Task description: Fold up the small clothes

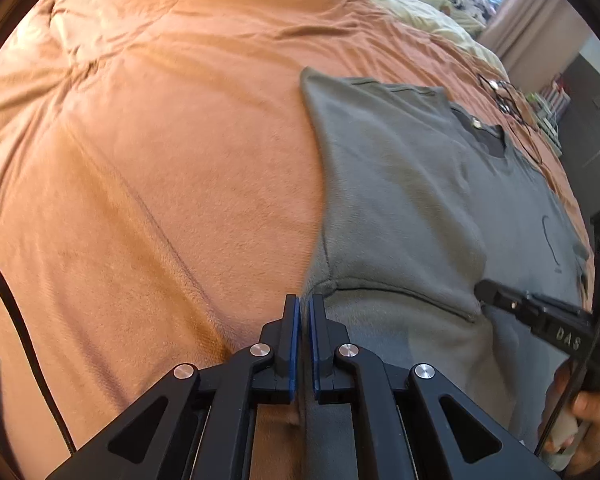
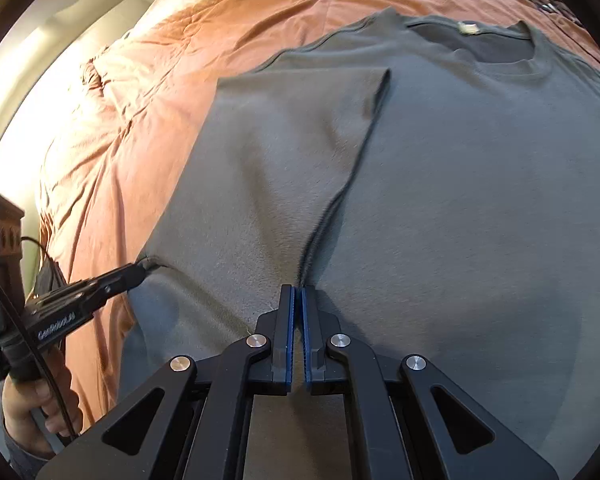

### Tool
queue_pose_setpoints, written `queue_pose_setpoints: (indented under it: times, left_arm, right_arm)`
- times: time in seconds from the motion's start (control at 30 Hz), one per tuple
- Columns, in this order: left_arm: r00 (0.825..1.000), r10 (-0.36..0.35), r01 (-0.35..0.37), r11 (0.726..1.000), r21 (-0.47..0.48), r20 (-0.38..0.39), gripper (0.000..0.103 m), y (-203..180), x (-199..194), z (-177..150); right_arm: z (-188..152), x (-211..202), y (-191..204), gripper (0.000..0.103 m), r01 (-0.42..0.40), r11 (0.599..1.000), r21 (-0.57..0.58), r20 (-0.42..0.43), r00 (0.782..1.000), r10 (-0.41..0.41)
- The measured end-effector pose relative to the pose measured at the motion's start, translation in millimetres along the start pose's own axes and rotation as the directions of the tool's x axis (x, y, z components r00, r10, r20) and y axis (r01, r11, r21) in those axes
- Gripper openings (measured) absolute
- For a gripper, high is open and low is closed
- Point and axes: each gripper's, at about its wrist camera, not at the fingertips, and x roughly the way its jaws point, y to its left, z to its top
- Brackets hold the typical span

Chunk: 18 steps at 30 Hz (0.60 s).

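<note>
Lying spread on the rust-orange bedspread (image 1: pixel 148 168), the grey T-shirt (image 2: pixel 460 184) has one side folded inward — the left gripper (image 1: pixel 304 304) pinches its outer folded edge, the right gripper (image 2: pixel 299 292) is clamped on the flap's inner edge.

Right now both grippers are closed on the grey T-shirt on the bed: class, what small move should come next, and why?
Probably lift both pinched edges together and carry the fold across. The left gripper and right gripper are each shut on the grey T-shirt, whose sleeve side already lies folded inward on the orange blanket.
</note>
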Motion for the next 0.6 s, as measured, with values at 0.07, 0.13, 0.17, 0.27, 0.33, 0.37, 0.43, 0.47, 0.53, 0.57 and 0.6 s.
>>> queue_pose_setpoints:
  times: [0.07, 0.13, 0.17, 0.27, 0.33, 0.37, 0.43, 0.47, 0.53, 0.57, 0.6]
  left_arm:
    - [1.0, 0.017, -0.017, 1.0, 0.013, 0.013, 0.005, -4, -8, 1]
    - [1.0, 0.016, -0.017, 1.0, 0.014, 0.022, 0.006, -6, -15, 3]
    - [1.0, 0.014, -0.014, 1.0, 0.012, 0.026, 0.009, -6, -18, 4]
    - [0.999, 0.006, -0.007, 1.0, 0.01, 0.039, 0.026, -14, -26, 8]
    - [0.999, 0.004, -0.004, 1.0, 0.016, 0.05, 0.031, -21, -29, 9]
    - [0.999, 0.001, -0.002, 1.0, 0.022, 0.054, 0.031, -28, -31, 10]
    - [0.999, -0.008, 0.006, 1.0, 0.03, 0.054, 0.031, -38, -31, 11]
    - [0.998, -0.015, 0.013, 0.999, 0.038, 0.053, 0.031, -47, -31, 11]
    - [0.998, -0.026, 0.023, 0.998, 0.054, 0.053, 0.031, -61, -31, 11]
    - [0.998, -0.031, 0.028, 0.998, 0.062, 0.052, 0.031, -68, -30, 11]
    - [0.998, -0.036, 0.033, 0.997, 0.071, 0.051, 0.031, -76, -29, 11]
  right_arm:
    - [1, -11, -3, 0.003, 0.003, 1.0, -0.01, 0.029, 1.0, -0.003]
    - [-1, -21, -8, 0.022, 0.004, 1.0, -0.003, 0.049, 0.999, -0.004]
    - [-2, -27, -13, 0.047, 0.004, 1.0, 0.006, 0.066, 0.998, -0.005]
    - [-9, -48, -28, 0.062, 0.026, 0.999, 0.028, 0.121, 0.992, -0.029]
    - [-14, -60, -39, 0.062, 0.032, 0.999, 0.039, 0.133, 0.99, -0.037]
    - [-17, -68, -47, 0.062, 0.038, 0.998, 0.048, 0.143, 0.989, -0.045]
    - [-23, -79, -58, 0.062, 0.047, 0.997, 0.062, 0.153, 0.987, -0.056]
    - [-30, -89, -65, 0.062, 0.054, 0.996, 0.073, 0.159, 0.985, -0.065]
    - [-36, -102, -75, 0.062, 0.064, 0.994, 0.085, 0.172, 0.982, -0.078]
    - [-40, -110, -82, 0.062, 0.072, 0.993, 0.093, 0.18, 0.98, -0.088]
    - [-44, -119, -89, 0.062, 0.079, 0.991, 0.105, 0.188, 0.977, -0.098]
